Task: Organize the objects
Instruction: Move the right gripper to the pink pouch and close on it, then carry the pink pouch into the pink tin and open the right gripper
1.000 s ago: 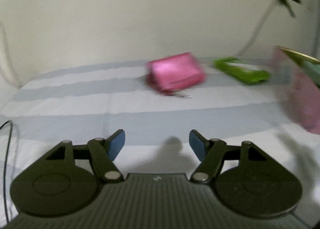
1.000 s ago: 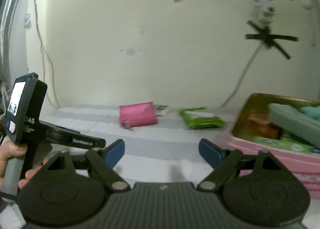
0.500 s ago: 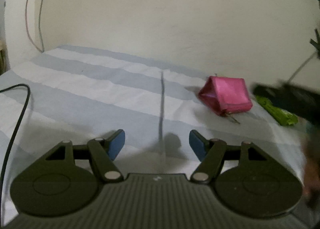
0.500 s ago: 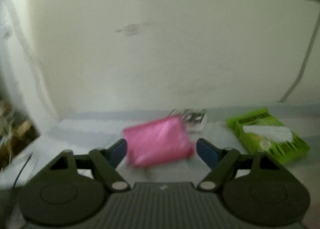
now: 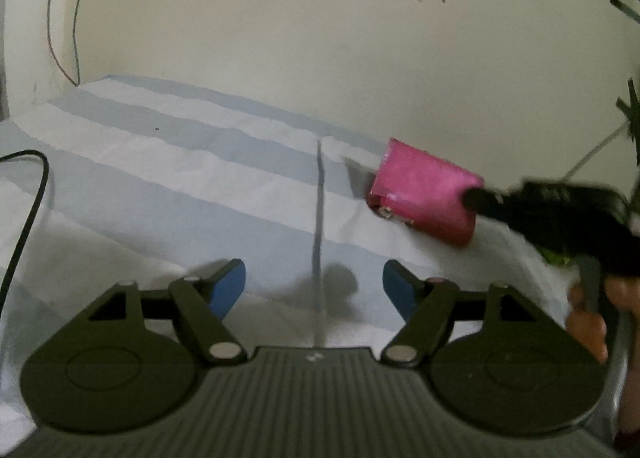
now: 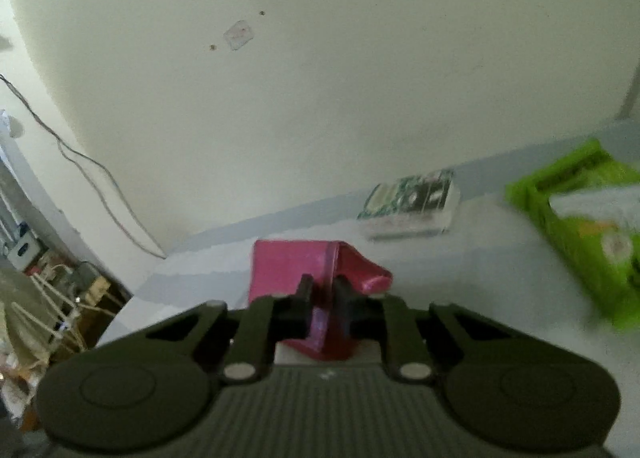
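A pink pouch (image 6: 292, 270) lies on the striped cloth; my right gripper (image 6: 322, 300) is shut on its near edge. In the left wrist view the same pink pouch (image 5: 424, 194) shows at right, with the right gripper (image 5: 480, 198) clamped on its right end. My left gripper (image 5: 314, 284) is open and empty, low over the cloth, left of and nearer than the pouch. A green packet (image 6: 580, 226) lies to the right of the pouch, and a small printed box (image 6: 412, 204) lies behind it near the wall.
The blue-and-white striped cloth (image 5: 180, 178) covers the surface up to a cream wall. A black cable (image 5: 28, 218) runs along the left edge. Clutter and cords (image 6: 48, 290) sit beyond the surface's left edge.
My right gripper has moved in to the pink pouch and shut on its edge. My left gripper has swung left, staying open.
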